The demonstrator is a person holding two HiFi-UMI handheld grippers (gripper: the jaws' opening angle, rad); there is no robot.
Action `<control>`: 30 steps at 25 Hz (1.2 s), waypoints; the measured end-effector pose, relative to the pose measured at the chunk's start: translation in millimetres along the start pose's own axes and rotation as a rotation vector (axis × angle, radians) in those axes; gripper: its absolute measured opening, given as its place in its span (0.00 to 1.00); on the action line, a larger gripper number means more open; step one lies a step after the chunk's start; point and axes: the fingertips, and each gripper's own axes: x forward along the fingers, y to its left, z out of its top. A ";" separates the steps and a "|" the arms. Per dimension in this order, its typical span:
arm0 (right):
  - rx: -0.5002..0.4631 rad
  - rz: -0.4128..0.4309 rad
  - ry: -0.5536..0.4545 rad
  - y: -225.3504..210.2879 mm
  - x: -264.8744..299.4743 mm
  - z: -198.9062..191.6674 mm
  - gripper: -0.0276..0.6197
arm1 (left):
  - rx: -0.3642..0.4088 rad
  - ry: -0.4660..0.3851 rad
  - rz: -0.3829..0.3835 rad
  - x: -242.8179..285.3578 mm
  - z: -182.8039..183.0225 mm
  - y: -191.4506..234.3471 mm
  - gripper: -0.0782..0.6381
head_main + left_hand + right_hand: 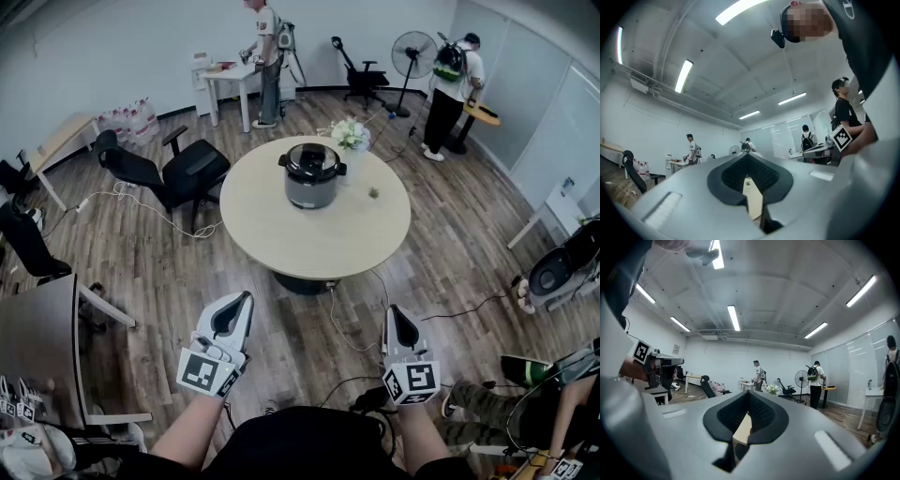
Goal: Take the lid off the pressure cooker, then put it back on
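A grey pressure cooker (313,178) stands on the round beige table (272,225), with its black lid (313,160) seated on top. Both grippers hang well short of the table, over the wooden floor. My left gripper (236,302) is shut with nothing in it, its jaws pointing toward the table. My right gripper (399,315) is shut and holds nothing as well. In the left gripper view the closed jaws fill the lower frame, and my left gripper (749,176) shows only a sliver of the table top. My right gripper (749,413) looks the same in its own view.
A small vase of white flowers (350,136) stands behind the cooker. A black office chair (173,173) sits left of the table. Cables (352,328) trail across the floor in front. A desk corner (42,337) lies at my left. Two people (267,61) stand at the far wall.
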 end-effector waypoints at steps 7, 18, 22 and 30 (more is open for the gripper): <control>0.003 0.007 -0.004 1.7 -2.1 1.9 0.05 | 0.004 -0.002 -0.004 -1.0 2.1 -5.8 0.11; 0.101 0.111 0.005 16.3 4.6 -5.5 0.08 | 0.005 0.004 -0.001 -6.4 0.2 -7.5 0.11; 0.221 0.174 0.017 20.1 13.3 -2.0 0.93 | -0.002 0.009 0.019 -9.1 -3.8 -7.6 0.11; 0.177 0.164 0.034 8.1 14.8 -2.9 0.93 | -0.047 0.033 -0.080 13.1 -21.6 -26.0 0.93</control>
